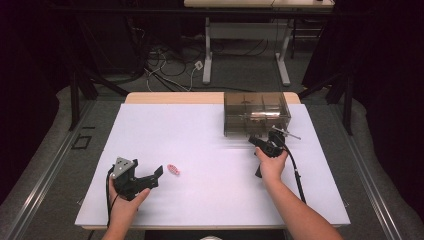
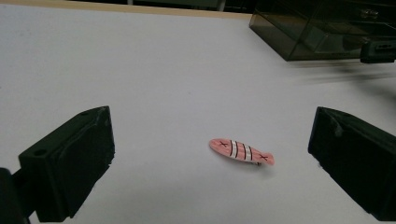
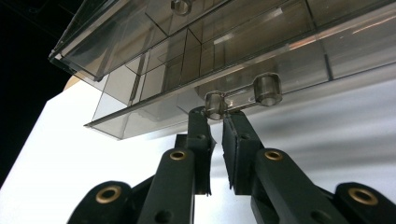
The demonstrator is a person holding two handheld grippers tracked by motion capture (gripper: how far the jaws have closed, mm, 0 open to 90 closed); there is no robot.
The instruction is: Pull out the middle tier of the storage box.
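White sheeting covers the table (image 1: 200, 200), and toward its far right stands a smoky clear drawer box (image 1: 256, 114) with its lower drawer (image 3: 224, 88) pulled partway out. At that drawer the right gripper (image 3: 218, 122) has its jaws clenched on the clear bar handle (image 3: 243, 95), the person's right hand (image 1: 272, 165) behind it. Near the front left, the left gripper (image 1: 157, 175) rests low with jaws spread wide, grasping nothing. Just beyond its jaws, flat on the sheet, lies a small pink striped hair clip (image 2: 241, 151).
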